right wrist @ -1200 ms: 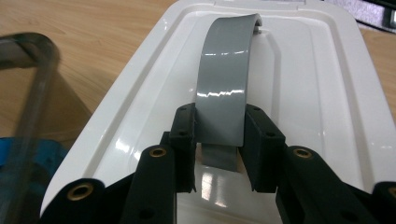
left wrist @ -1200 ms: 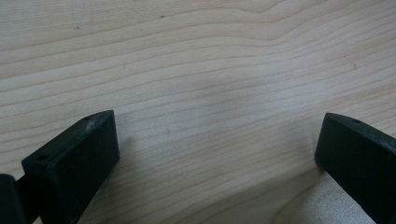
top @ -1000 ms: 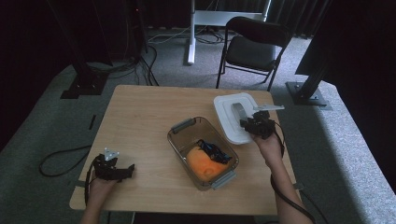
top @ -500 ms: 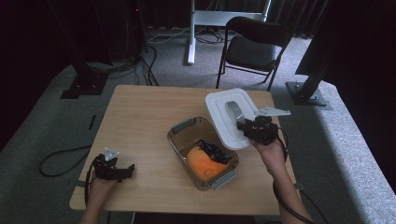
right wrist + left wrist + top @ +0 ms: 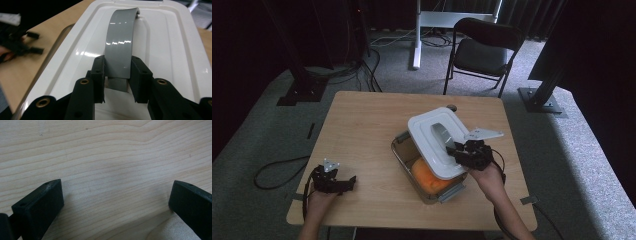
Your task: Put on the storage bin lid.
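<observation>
The right gripper (image 5: 117, 75) has its two jaws clamped on the near end of the grey handle (image 5: 120, 47), which arches along the middle of the white lid (image 5: 437, 141), so the lid reaches away from the fingers, tilted. The lid hangs above the clear container (image 5: 428, 189) with the orange food (image 5: 428, 176), slightly toward its far side, not yet seated on the rim. The left gripper (image 5: 334, 181) rests well apart at the table (image 5: 362, 125) corner, jaws wide apart around nothing.
</observation>
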`<state>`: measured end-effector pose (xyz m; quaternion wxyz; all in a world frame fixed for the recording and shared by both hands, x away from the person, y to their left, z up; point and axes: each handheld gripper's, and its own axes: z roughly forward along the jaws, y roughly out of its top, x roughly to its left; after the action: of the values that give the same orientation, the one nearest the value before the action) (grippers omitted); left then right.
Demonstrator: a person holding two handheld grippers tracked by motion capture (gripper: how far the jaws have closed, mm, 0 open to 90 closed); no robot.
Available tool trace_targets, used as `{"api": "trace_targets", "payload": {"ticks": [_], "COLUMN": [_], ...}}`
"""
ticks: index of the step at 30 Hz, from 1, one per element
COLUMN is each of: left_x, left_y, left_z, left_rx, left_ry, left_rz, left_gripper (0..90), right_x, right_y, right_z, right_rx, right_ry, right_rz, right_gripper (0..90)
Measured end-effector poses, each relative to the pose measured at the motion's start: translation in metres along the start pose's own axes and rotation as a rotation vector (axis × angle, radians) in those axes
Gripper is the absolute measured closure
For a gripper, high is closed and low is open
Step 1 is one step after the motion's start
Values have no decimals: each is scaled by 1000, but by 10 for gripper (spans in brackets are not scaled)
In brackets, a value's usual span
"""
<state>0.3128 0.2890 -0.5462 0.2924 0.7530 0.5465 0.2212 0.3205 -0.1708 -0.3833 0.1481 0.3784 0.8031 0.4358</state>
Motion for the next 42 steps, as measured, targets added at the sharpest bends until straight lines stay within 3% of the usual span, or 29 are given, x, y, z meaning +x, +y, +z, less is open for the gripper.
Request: {"api": "trace_targets", "payload": {"ticks": [4,5,9,14,19,23,31,38,41,42], "left_x": [0,0,0,0,0,0,0,0,0,0], "left_y": [0,0,0,0,0,0,0,0,0,0], "left_z": [0,0,0,0,0,0,0,0,0,0], "left_rx": [0,0,0,0,-1,-1,-2,-1,-2,-2], "left_ry": [0,0,0,0,0,1,1,1,1,1], "left_rz": [0,0,0,0,0,0,0,-1,-2,-1], "left_gripper": [1,1,1,1,1,1,1,1,1,1], "right_x": [9,14,18,19,23,30,27,33,31,30], "right_y": [-4,-6,-8,-10,-11,-15,-24,-36,-33,-33], "right_z": [9,14,20,23,23,24,24,25,25,24], "right_rx": [26,59,88,90,93,94,79,38,43,46], "right_ry": [48,64,70,114,118,102,129,93,106,115], "right_rz": [-16,-37,-74,-64,-61,-87,-66,-71,-57,-53], "right_gripper": [676,675,675,676,676,677,677,677,662,615]}}
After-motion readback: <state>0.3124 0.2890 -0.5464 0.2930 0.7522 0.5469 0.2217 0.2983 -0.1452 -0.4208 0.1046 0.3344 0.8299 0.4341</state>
